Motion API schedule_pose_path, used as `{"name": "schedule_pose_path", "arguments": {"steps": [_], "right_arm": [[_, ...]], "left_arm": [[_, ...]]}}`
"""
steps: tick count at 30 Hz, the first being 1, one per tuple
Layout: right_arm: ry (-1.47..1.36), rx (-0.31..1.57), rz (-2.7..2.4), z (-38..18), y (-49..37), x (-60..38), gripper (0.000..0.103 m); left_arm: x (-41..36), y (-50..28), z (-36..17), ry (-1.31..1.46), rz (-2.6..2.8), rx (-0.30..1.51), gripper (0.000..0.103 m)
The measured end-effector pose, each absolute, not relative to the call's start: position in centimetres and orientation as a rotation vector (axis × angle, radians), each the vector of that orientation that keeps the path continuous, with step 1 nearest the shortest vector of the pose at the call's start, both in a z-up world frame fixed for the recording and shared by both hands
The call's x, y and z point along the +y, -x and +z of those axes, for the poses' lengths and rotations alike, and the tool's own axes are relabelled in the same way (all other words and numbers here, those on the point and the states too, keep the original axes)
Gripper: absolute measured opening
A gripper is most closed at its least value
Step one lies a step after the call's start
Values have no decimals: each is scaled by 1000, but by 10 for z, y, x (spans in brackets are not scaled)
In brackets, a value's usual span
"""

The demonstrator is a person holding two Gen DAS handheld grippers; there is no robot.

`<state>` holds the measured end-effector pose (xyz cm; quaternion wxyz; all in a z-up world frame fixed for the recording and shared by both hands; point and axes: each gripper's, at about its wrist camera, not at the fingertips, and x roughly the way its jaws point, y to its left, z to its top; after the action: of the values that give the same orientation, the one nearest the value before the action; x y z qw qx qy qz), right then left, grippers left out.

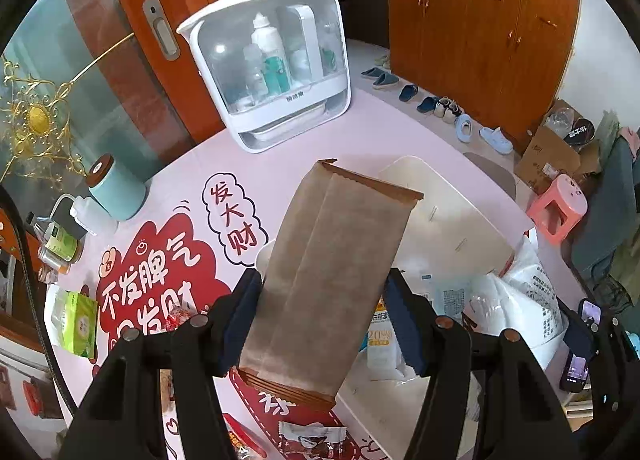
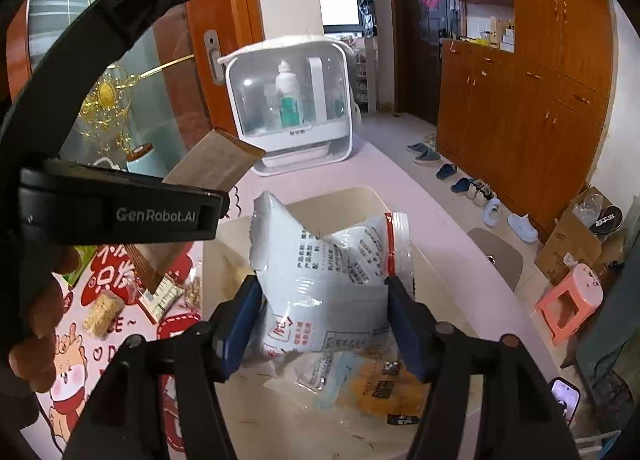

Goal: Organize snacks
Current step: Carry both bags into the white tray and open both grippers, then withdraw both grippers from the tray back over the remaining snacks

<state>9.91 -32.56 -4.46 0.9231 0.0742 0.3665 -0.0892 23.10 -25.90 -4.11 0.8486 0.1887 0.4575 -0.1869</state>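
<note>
cream bin [image 2: 224,260]: flat snack packets [image 2: 372,388] inside. right gripper [image 2: 320,324] clamps white bag [image 2: 328,260] above bin; left gripper [image 1: 324,320] clamps brown packet [image 1: 324,260] beside bin.

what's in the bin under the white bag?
Under the white bag held by the right gripper, the bin holds a flat orange-and-blue packet. Anything directly beneath the bag is covered.
</note>
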Motion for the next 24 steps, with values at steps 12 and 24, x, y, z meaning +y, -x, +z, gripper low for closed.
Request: {"name": "schedule_pose_path", "arguments": {"steps": [12,24], "right_arm": [[-135,791,-174,-59,-100,-332,73],[-137,814,-103,-59,-96,-323,74]], "left_arm": [[-263,-223,-40,-410,-356,933,81],[-238,-210,-36,-374,-304,940,81]]}}
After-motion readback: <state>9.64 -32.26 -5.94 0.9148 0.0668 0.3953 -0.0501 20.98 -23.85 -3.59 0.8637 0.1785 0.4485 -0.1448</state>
